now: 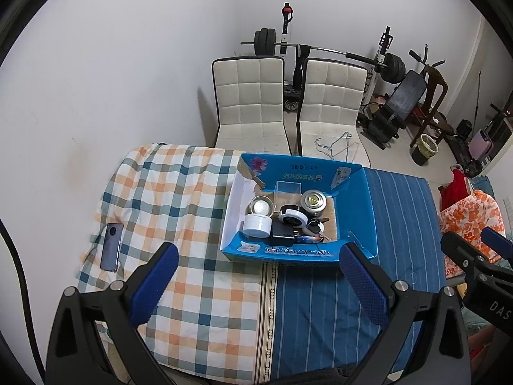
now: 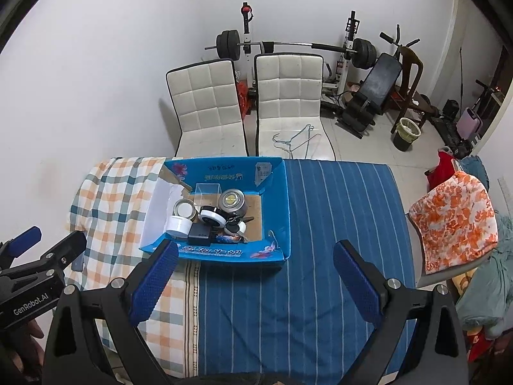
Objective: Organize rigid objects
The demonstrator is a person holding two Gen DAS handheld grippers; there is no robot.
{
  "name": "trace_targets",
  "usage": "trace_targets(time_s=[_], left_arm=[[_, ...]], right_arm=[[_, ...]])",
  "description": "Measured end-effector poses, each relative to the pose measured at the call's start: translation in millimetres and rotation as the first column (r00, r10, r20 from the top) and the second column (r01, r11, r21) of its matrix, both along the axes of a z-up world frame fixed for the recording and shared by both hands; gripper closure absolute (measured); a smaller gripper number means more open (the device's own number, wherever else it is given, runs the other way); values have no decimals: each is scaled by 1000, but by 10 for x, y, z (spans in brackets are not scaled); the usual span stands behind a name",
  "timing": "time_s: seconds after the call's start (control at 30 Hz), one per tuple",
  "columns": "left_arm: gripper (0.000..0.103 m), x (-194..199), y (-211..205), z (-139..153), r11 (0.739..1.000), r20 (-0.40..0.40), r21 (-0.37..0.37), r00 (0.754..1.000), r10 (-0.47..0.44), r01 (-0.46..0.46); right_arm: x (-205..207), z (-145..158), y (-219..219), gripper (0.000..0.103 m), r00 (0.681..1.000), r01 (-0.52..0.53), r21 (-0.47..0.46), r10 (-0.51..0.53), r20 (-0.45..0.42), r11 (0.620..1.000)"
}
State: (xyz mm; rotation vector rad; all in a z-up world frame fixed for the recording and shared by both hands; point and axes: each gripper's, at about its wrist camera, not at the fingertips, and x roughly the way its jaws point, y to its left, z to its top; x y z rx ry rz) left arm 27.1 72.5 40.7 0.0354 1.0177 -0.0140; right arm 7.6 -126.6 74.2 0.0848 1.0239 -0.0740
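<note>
Both grippers hover wide open and empty above the cloth-covered table: the left gripper [image 1: 258,280] over the checked cloth [image 1: 166,199], the right gripper [image 2: 255,277] over the striped blue cloth [image 2: 336,224]. Each has two black fingers with knurled blue pads [image 2: 154,282]. Just beyond them sits one blue cardboard box [image 1: 362,199], open-topped, holding a white cylinder [image 1: 256,224], two round metal tins [image 1: 313,202], a black block [image 1: 282,232] and keys. One flat grey phone [image 1: 111,247] lies far left. Two quilted white chairs [image 2: 205,109] stand behind.
</note>
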Motion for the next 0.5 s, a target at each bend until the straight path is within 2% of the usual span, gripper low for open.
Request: trace_targets(time_s=[0.5], left_arm=[[0,40,-60,62,1000,15,12,1000,-13,12]], right_arm=[[-13,-22,0,4,1000,23,-1,-23,0,1000]])
